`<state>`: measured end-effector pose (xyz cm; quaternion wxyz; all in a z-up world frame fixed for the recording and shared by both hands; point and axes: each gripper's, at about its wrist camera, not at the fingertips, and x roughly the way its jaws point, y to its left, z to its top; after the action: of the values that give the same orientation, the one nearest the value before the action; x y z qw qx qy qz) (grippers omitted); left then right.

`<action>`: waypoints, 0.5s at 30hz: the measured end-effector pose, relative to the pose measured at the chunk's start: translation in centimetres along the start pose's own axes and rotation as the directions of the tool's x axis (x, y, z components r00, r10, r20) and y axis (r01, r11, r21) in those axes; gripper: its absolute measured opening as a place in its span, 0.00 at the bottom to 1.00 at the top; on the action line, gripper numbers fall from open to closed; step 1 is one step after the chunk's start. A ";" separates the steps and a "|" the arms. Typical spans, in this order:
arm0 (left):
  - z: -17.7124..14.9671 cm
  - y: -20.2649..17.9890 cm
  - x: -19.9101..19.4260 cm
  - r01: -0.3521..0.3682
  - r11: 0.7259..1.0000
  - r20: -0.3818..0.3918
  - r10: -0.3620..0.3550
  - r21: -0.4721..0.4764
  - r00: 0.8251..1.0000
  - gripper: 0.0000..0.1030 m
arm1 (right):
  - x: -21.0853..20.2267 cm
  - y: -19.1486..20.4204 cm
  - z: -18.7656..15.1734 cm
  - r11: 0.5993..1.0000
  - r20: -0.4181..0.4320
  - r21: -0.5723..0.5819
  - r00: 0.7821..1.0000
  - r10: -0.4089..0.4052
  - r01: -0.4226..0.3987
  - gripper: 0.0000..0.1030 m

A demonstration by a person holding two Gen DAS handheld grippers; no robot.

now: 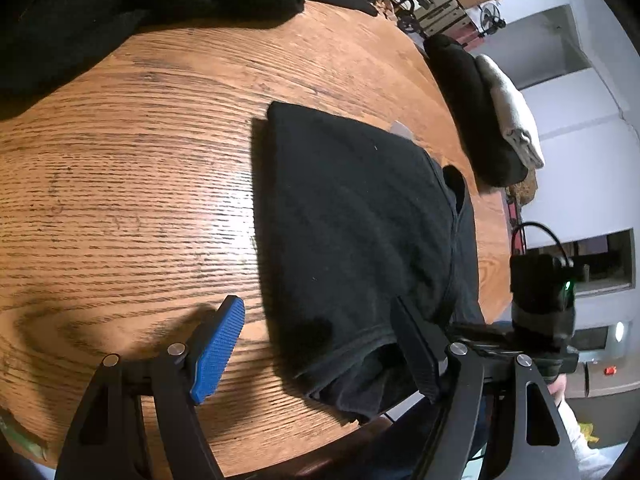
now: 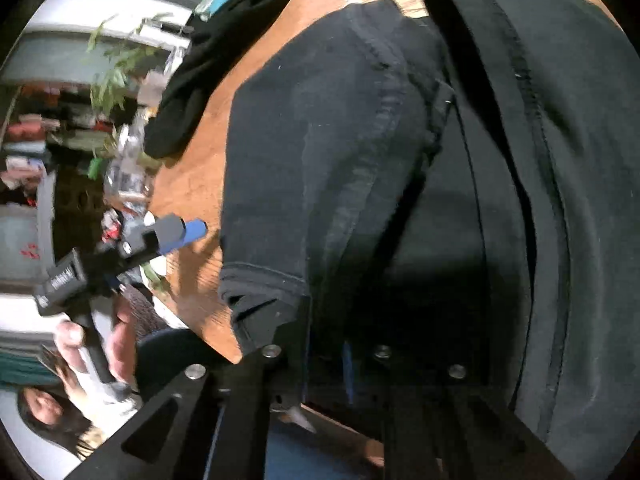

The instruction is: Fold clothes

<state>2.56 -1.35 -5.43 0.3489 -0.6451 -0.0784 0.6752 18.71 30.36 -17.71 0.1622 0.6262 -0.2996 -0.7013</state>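
**Loose hem could undo the fold**

The black shirt (image 1: 360, 220) lies folded near the edge of the wooden table (image 1: 140, 160), its hem corner overhanging. The right gripper (image 2: 344, 360) sits buried in the cloth; whether its jaws pinch fabric I cannot tell (folds hide the pads). A tug from there could drag layers apart. The left gripper (image 1: 320, 344) stands wide, holding nothing, one finger over the hem; closing carelessly would snag it. Other dark clothes (image 1: 120, 12) lie well apart.

In the right wrist view the right claw's fingers are buried under the black shirt (image 2: 360, 160) draped over them, its far side runs off-frame, and the shelves (image 2: 60, 132) leftward are blurred.
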 end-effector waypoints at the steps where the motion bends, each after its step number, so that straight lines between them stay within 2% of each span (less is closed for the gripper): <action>1: -0.1 -0.1 0.1 -0.003 1.000 -0.002 0.003 0.001 1.000 0.74 | -0.3 -0.1 -0.2 1.000 0.003 0.004 1.000 -0.002 0.002 0.53; 2: -0.4 -0.2 0.0 -0.003 1.000 -0.004 0.003 0.002 1.000 0.74 | -0.8 -0.1 -0.5 1.000 0.013 -0.001 1.000 -0.006 0.006 0.58; 4: -1.6 -0.9 -0.1 -0.002 1.000 0.003 0.002 0.021 1.000 0.74 | -2.3 0.0 -1.4 0.999 0.037 -0.042 0.999 -0.030 0.031 0.58; 7: -4.0 -2.2 0.4 -0.065 0.997 0.043 0.063 0.039 0.997 0.74 | -5.5 -0.5 -2.3 0.990 0.120 -0.095 0.988 -0.095 0.107 0.61; 8: -4.9 -2.7 0.7 -0.117 0.992 0.069 0.114 0.045 0.991 0.74 | -6.8 -0.8 -2.4 0.985 0.155 -0.108 0.981 -0.119 0.136 0.61; 9: -5.7 -3.3 1.0 -0.195 0.979 0.106 0.189 0.052 0.976 0.74 | -8.2 -1.2 -2.4 0.980 0.197 -0.112 0.970 -0.143 0.167 0.63; 10: -6.4 -3.8 1.3 -0.250 0.966 0.134 0.241 0.060 0.961 0.74 | -9.9 -1.9 -2.3 0.972 0.252 -0.113 0.953 -0.171 0.204 0.64; 11: -6.9 -4.4 1.6 -0.297 0.953 0.166 0.283 0.067 0.945 0.74 | -11.5 -2.4 -2.3 0.961 0.323 -0.107 0.923 -0.208 0.254 0.67; 12: -7.4 -5.1 1.8 -0.335 0.939 0.199 0.315 0.076 0.928 0.74 | -12.6 -2.8 -2.4 0.953 0.371 -0.094 0.898 -0.236 0.289 0.69; 14: -7.8 -6.0 2.4 -0.384 0.918 0.239 0.353 0.097 0.905 0.74 | -14.7 -4.0 -2.4 0.939 0.456 -0.050 0.844 -0.282 0.340 0.73; 15: -7.9 -6.4 2.9 -0.418 0.903 0.253 0.382 0.105 0.889 0.74 | -15.3 -4.8 -2.2 0.943 0.470 -0.034 0.838 -0.278 0.332 0.74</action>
<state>12.45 2.32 -5.44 0.2402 -0.5369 0.0703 0.8057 24.04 42.80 -8.85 0.0086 0.4723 -0.1852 -0.8617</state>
